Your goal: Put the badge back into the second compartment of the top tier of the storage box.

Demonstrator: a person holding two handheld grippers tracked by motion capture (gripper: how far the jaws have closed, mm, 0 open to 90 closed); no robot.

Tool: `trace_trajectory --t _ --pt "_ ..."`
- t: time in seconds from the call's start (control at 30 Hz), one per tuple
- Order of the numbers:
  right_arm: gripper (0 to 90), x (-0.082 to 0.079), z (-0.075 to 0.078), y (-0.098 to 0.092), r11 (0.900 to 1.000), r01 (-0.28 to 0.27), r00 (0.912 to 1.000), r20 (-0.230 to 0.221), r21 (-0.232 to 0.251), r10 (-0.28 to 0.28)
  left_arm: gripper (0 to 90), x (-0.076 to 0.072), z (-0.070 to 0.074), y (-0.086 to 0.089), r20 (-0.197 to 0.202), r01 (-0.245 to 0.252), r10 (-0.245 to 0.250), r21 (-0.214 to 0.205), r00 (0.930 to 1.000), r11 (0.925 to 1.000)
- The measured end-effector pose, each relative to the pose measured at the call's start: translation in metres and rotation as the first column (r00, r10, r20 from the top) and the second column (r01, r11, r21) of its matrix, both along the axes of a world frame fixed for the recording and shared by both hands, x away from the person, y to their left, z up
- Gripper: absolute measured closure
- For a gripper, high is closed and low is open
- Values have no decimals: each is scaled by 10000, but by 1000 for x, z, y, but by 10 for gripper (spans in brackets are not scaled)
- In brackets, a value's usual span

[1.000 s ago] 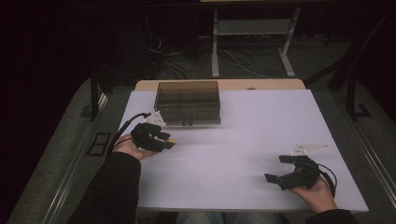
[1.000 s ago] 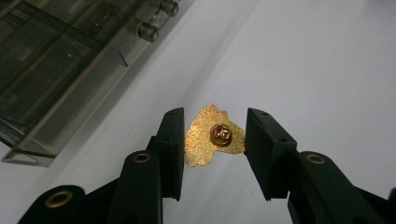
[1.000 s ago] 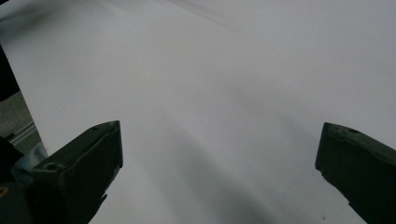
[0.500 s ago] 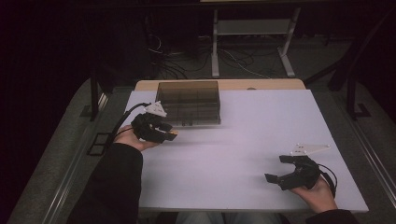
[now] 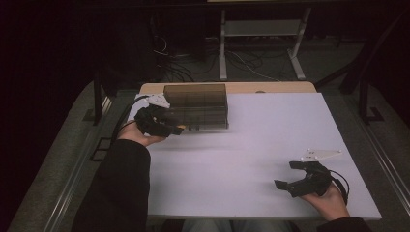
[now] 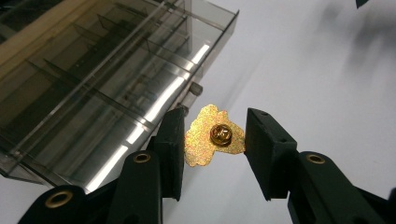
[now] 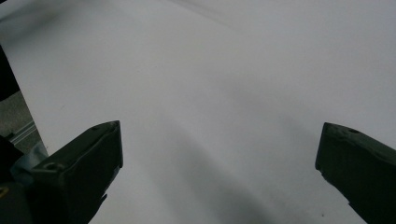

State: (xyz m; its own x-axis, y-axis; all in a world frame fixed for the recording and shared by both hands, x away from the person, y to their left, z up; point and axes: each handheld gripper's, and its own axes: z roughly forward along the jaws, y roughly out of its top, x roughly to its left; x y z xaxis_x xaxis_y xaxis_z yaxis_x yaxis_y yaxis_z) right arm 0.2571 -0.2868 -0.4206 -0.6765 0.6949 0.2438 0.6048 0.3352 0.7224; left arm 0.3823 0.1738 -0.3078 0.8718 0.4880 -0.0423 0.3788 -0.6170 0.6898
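The white bench (image 5: 251, 145) carries one large thing, a smoky, see-through organiser box (image 5: 196, 106) with dividers, standing at the far left part of the surface; the dividers and open compartments are plain in the left gripper view (image 6: 102, 79), and the compartments that can be seen there look bare. At the near right, well apart from the box, the right tool (image 5: 290, 176) rests low over the bench in the person's hand, its jaws spread wide with nothing between them, as the right gripper view (image 7: 219, 154) shows over blank white surface. The left tool (image 5: 175, 128) hangs just beside the box's near left corner, its jaws partly closed and pinching a small gold pin badge (image 6: 214, 135) by its edges, the round clasp on its back turned toward the camera. The badge is off the bench, close to the box's front edge but not over a compartment. By my reading the pick-up is done; what is left is to carry the badge over a compartment, let it go, and draw the tool clear.
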Motion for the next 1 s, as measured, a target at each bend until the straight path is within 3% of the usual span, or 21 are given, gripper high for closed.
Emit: trace_trajectory --t 0.53,1.0 --pt "0 0 -1 -1 10000 22 10000 -18 9 -22 581 22 12 -8 66 -64 66 -233 10000 9997" --pt "0 -1 -1 -3 10000 57 10000 -40 18 -57 581 43 -3 -17 2 -291 291 -479 9996 9984"
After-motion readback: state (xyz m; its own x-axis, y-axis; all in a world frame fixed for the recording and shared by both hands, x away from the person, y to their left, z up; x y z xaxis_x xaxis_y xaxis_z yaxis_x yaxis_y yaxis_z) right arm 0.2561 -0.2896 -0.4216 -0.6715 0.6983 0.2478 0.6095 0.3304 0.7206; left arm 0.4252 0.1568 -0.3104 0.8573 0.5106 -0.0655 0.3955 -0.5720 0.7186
